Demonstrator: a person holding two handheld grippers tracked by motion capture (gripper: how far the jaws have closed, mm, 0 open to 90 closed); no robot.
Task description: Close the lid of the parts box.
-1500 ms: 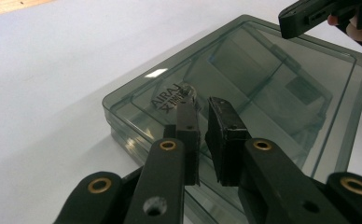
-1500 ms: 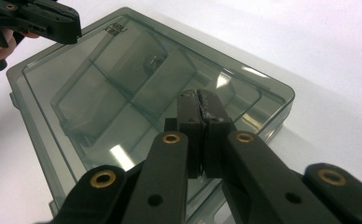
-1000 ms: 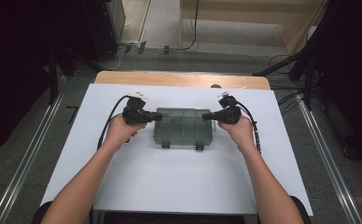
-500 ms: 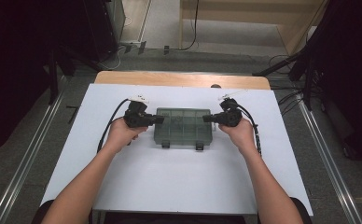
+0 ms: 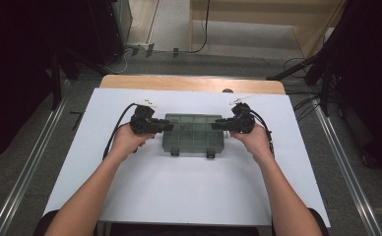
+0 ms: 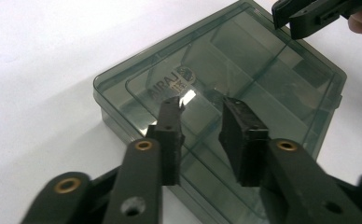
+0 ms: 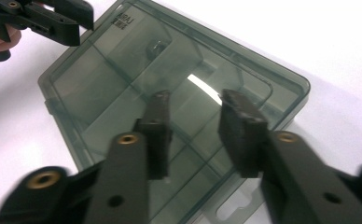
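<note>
While you hold one gripper in each hand, note that the smoked transparent compartment box (image 5: 193, 133) lies flat near the centre of the white table top (image 5: 189, 196), its lid closed and its two latch tabs at the 6 o'clock edge in the high view.

Left gripper (image 5: 165, 127): it sits at the 9 o'clock end of the box, jaws pointing toward 3 o'clock and reaching over the box's short edge. In the left gripper view the left gripper (image 6: 201, 105) has its jaws parted with a clear gap between them. The jaws have just been opening. Nothing is clamped between them; the pads (image 6: 237, 128) hang above the lid and the box (image 6: 263, 79) shows through the gap. Whether the tips touch the lid cannot be told.

Right gripper (image 5: 218, 123): it sits at the 3 o'clock end of the box, jaws pointing toward 9 o'clock. In the right gripper view the right gripper (image 7: 194, 99) also has its jaws spread, having just been opening, with no item pinched. The box (image 7: 123, 70) lies under them, and its inner dividers show through the lid.

Each gripper view also shows the opposite gripper at the far corner of the box: at 1 o'clock in the left gripper view, at 11 o'clock in the right gripper view.

A wooden board edge (image 5: 189, 82) borders the table top at 12 o'clock in the high view.
</note>
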